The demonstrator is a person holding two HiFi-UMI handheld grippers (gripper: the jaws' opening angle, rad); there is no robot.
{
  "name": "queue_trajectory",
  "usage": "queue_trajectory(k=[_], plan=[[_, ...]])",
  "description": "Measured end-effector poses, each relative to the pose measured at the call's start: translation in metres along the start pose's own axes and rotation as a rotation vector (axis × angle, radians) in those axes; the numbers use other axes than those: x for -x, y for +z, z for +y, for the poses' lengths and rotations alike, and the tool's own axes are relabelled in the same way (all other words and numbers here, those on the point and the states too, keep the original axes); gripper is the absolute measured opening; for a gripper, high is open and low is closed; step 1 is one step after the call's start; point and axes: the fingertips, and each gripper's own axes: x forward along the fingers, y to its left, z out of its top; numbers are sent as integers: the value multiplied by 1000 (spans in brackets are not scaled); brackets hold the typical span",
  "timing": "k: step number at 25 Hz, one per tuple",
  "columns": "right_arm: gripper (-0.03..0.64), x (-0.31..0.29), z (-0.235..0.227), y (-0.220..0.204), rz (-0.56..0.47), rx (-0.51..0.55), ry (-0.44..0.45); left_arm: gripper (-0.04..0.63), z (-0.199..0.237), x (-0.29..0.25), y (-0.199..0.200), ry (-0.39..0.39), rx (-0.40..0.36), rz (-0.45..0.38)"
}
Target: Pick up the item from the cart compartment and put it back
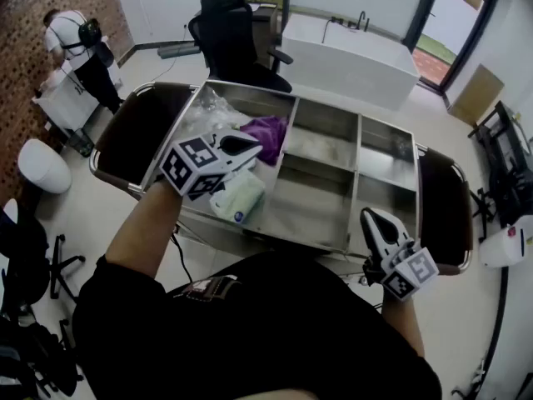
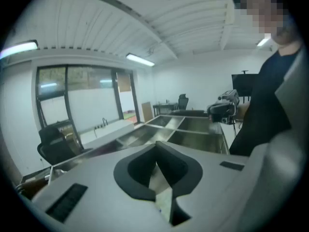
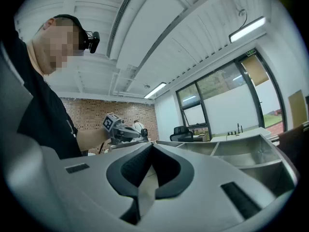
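A steel cart (image 1: 354,182) with several compartments stands in front of me. Its left compartment holds a purple cloth (image 1: 268,133), a clear plastic bag (image 1: 208,107) and a white-and-green packet (image 1: 240,197). My left gripper (image 1: 254,144) hovers over that compartment, between the cloth and the packet, shut with nothing in it. In the left gripper view its jaws (image 2: 156,146) meet tip to tip over the cart (image 2: 193,127). My right gripper (image 1: 369,215) hangs at the cart's near right edge; its jaws (image 3: 150,146) are shut and empty.
The cart's middle and right compartments (image 1: 387,152) show bare steel. Dark rounded ends (image 1: 133,132) flank the cart. A black office chair (image 1: 233,32) and a white tub (image 1: 350,57) stand behind it. A person (image 1: 75,48) is at the far left, near a white stool (image 1: 42,165).
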Motion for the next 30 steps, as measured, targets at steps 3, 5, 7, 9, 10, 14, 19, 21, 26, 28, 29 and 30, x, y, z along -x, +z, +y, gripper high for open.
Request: queue_trajectory(k=[3, 5, 7, 9, 10, 14, 19, 21, 26, 28, 29, 30], plan=[[2, 5, 0, -2, 4, -2, -12, 159, 24, -25, -52, -91, 49, 286], [2, 8, 1, -1, 0, -8, -18, 183, 34, -39, -85, -116, 67, 437], [2, 13, 0, 0, -3, -16, -29, 183, 41, -50, -111, -121, 85, 537], [2, 17, -1, 0, -7, -19, -42, 183, 44, -60, -130, -127, 102, 602], [2, 19, -2, 0, -10, -19, -47, 183, 45, -64, -137, -131, 113, 629], [2, 25, -2, 0, -12, -19, -58, 183, 46, -74, -161, -133, 138, 724], [2, 30, -5, -1, -13, -12, -67, 183, 45, -82, -177, -125, 182, 752], [2, 30, -5, -2, -13, -15, -67, 179, 46, -84, -178, -120, 186, 746], [2, 28, -2, -2, -20, -19, -53, 64, 46, -86, -177, -77, 106, 711], [2, 26, -1, -2, -24, -8, -45, 37, 51, -86, -176, -45, 58, 672], [2, 25, 0, -2, -24, -3, -41, 22, 56, -84, -173, -19, 53, 645], [2, 24, 1, -1, -24, 1, -37, 20, 63, -80, -165, 17, 60, 604]])
